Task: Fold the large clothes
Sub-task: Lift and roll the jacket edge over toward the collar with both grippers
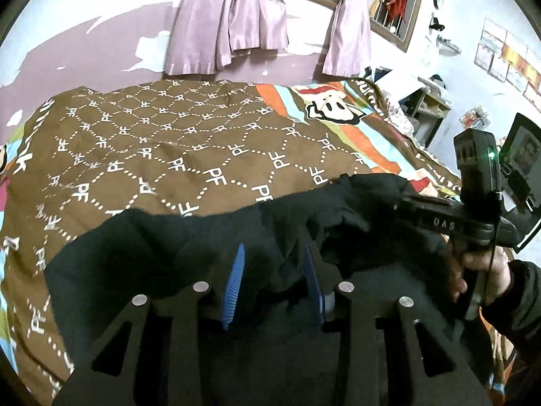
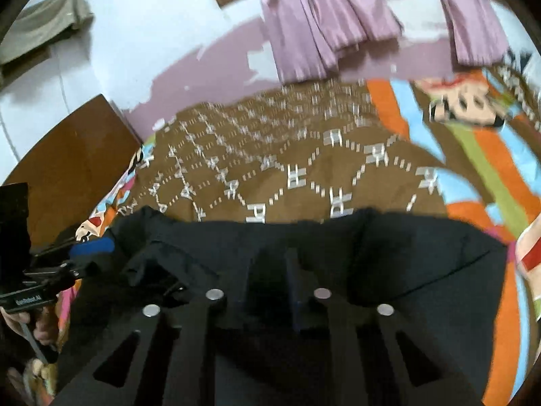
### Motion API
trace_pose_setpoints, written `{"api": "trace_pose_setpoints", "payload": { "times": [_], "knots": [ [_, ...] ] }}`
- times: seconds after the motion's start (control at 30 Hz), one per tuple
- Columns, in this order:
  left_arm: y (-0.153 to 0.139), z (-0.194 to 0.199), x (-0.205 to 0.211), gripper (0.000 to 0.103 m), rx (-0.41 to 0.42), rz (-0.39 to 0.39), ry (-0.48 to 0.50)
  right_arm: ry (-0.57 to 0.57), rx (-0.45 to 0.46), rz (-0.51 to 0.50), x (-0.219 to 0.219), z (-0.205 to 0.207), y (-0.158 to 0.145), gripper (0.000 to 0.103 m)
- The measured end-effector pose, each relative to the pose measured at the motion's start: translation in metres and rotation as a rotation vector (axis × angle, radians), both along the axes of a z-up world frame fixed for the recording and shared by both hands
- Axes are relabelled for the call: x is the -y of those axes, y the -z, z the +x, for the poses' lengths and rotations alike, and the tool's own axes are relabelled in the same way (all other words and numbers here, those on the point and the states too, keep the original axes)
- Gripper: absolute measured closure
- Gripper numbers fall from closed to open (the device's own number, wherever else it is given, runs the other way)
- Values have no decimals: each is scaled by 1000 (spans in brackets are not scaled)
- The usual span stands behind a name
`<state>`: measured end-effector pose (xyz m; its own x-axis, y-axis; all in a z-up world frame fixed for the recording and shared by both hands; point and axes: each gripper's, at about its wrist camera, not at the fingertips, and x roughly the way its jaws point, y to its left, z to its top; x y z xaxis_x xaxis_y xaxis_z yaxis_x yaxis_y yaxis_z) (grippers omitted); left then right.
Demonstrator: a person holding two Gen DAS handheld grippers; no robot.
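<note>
A large black garment lies over the near part of a bed with a brown "PF" patterned blanket. My left gripper has blue pads standing apart, with a fold of the black cloth bunched between them. My right gripper shows at the right of the left wrist view, its fingers buried in the garment's edge. In the right wrist view the garment spreads below my right gripper, whose dark fingers pinch the cloth. The left gripper shows at the left there.
Pink curtains hang on the far wall behind the bed. A wooden headboard or cabinet stands at the bed's left. Shelves with clutter stand at the right. The blanket's striped cartoon part covers the bed's right side.
</note>
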<state>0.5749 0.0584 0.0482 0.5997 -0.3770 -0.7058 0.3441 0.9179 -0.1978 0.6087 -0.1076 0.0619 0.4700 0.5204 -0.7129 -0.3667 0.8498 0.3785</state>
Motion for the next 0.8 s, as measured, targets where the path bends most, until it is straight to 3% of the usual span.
{"api": "trace_pose_setpoints", "payload": {
  "times": [0.17, 0.3, 0.43, 0.53, 0.67, 0.8],
  "knots": [
    [28, 32, 13, 76, -116, -17, 34, -97, -109, -116, -12, 4, 25, 87],
    [54, 34, 22, 84, -201, 77, 117, -141, -181, -154, -17, 13, 40, 90],
    [76, 37, 21, 89, -284, 124, 130, -208, -266, -203, -28, 26, 59, 92],
    [92, 44, 19, 97, -333, 146, 128, -228, -273, -247, -36, 28, 68, 93],
    [109, 47, 15, 99, -365, 143, 94, -220, -242, -272, -40, 22, 75, 93],
    [110, 40, 7, 99, -330, 101, 70, -210, -187, -275, -40, 12, 69, 93]
  ]
}}
